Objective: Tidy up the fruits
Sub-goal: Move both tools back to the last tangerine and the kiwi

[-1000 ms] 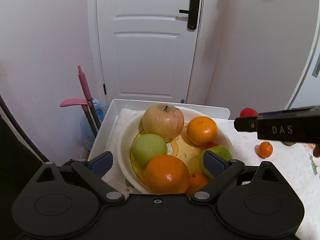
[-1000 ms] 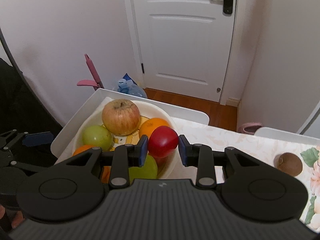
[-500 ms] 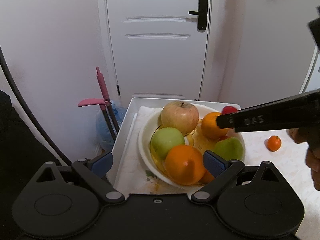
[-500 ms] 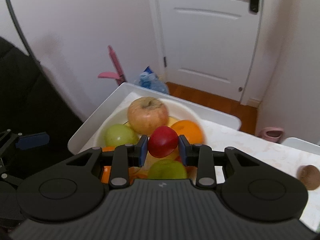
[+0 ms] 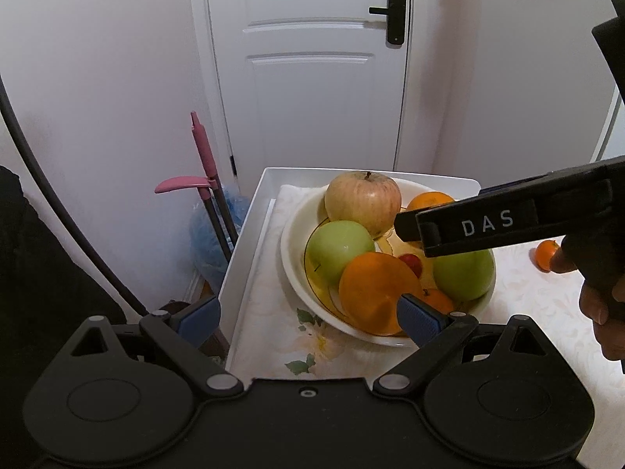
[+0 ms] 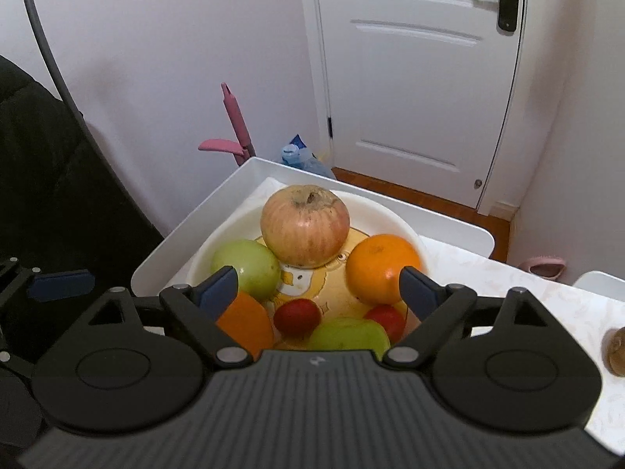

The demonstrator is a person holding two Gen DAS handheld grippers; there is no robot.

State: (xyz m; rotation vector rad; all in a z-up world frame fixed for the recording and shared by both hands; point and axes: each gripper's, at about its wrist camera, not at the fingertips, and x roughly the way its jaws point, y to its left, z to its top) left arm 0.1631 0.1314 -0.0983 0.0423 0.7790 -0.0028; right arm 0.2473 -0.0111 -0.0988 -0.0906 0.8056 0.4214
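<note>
One small red fruit [image 6: 297, 315] lies in the white bowl [image 6: 406, 230], low centre of frame, between and just below the spread right tongs [image 6: 318, 289], touching neither. Half a second earlier those tongs clamped it. Left tongs [image 5: 308, 314] spread wide, empty, before the bowl.

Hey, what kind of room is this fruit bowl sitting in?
Probably a home, perhaps a dining corner by an entry. A white panelled door with a black lever handle, a pink-handled broom and dustpan against the wall, and a floral tablecloth under the fruit bowl.
</note>
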